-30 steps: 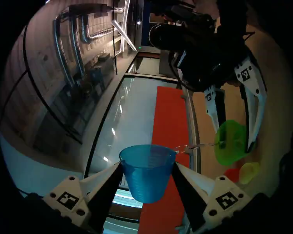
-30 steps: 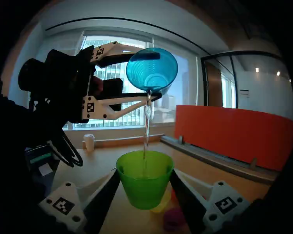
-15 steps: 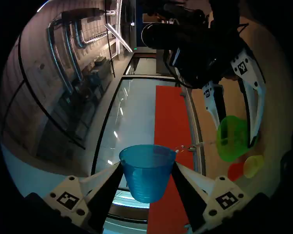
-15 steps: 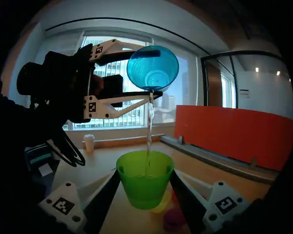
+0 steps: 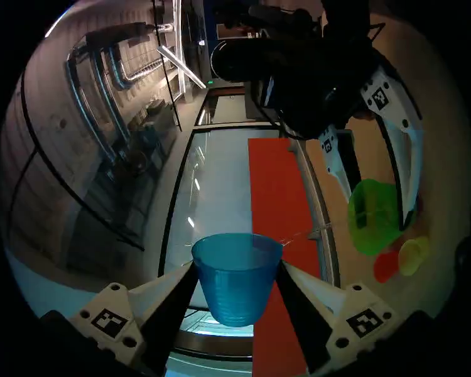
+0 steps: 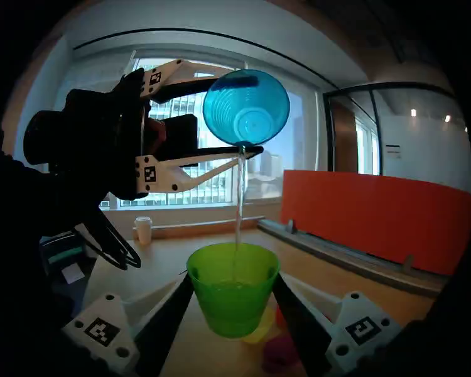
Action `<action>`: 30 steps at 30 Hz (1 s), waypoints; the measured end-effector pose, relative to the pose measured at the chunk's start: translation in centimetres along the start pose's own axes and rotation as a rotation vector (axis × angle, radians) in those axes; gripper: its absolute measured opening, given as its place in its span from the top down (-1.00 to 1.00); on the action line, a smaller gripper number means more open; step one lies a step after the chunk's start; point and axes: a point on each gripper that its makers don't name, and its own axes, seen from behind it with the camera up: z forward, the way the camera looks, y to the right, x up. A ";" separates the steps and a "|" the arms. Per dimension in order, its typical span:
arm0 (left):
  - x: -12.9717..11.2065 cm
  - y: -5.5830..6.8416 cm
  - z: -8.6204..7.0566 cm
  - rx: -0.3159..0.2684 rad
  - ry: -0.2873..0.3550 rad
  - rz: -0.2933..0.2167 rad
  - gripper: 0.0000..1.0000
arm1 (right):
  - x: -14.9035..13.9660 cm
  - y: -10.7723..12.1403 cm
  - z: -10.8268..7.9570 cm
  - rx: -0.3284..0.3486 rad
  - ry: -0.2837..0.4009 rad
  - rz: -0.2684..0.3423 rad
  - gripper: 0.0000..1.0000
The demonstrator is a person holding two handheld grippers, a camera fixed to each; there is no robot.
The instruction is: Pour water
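In the left gripper view my left gripper [image 5: 237, 283] is shut on a blue cup [image 5: 237, 276]. The right gripper view shows that blue cup [image 6: 246, 107] tipped on its side high up, a thin stream of water [image 6: 238, 201] falling from its rim. The stream lands in a green cup [image 6: 233, 295], upright and partly filled, on which my right gripper [image 6: 233, 301] is shut. The left gripper view also shows the green cup [image 5: 373, 215] between the right gripper's white fingers [image 5: 408, 157].
A wooden table [image 6: 173, 264] lies below, bordered by an orange panel [image 6: 380, 213]. A yellow cup [image 5: 413, 254] and a red cup [image 5: 385, 266] sit under the green one. A white paper cup [image 6: 143, 229] stands by the window sill.
The blue cup has tipped a little further, its mouth facing the right gripper more. Water keeps running and the level in the green cup has risen slightly.
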 end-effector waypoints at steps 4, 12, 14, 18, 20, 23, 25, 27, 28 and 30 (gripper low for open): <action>0.3 0.2 -0.3 0.002 0.003 0.022 -0.69 | 0.0 0.0 0.0 -0.001 0.000 0.001 -0.76; 0.8 0.2 -0.3 0.008 0.010 0.054 -0.69 | 0.0 0.0 0.1 -0.001 0.001 0.002 -0.76; 0.8 0.2 -0.2 0.008 0.012 0.052 -0.69 | 0.0 0.0 0.1 -0.001 0.001 0.003 -0.76; 0.7 0.2 -0.1 0.006 0.012 0.045 -0.69 | 0.0 0.0 0.1 -0.001 0.001 0.003 -0.76; 0.5 0.1 0.0 0.005 0.012 0.033 -0.69 | 0.0 0.0 0.1 -0.001 0.001 0.003 -0.76; 0.2 0.1 0.1 0.005 0.010 -0.004 -0.69 | 0.0 0.1 0.2 -0.003 0.003 0.003 -0.76; 0.0 0.1 0.1 0.004 0.008 -0.045 -0.69 | 0.1 0.1 0.2 -0.004 0.004 0.004 -0.76; -0.2 0.2 0.2 0.000 0.006 -0.096 -0.69 | 0.1 0.2 0.1 -0.005 0.005 0.005 -0.76; -0.3 0.3 0.2 -0.006 0.006 -0.125 -0.69 | 0.1 0.2 0.1 -0.006 0.006 0.004 -0.76; -0.4 0.6 0.2 -0.017 0.006 -0.186 -0.69 | 0.2 0.3 0.0 -0.008 0.009 0.003 -0.76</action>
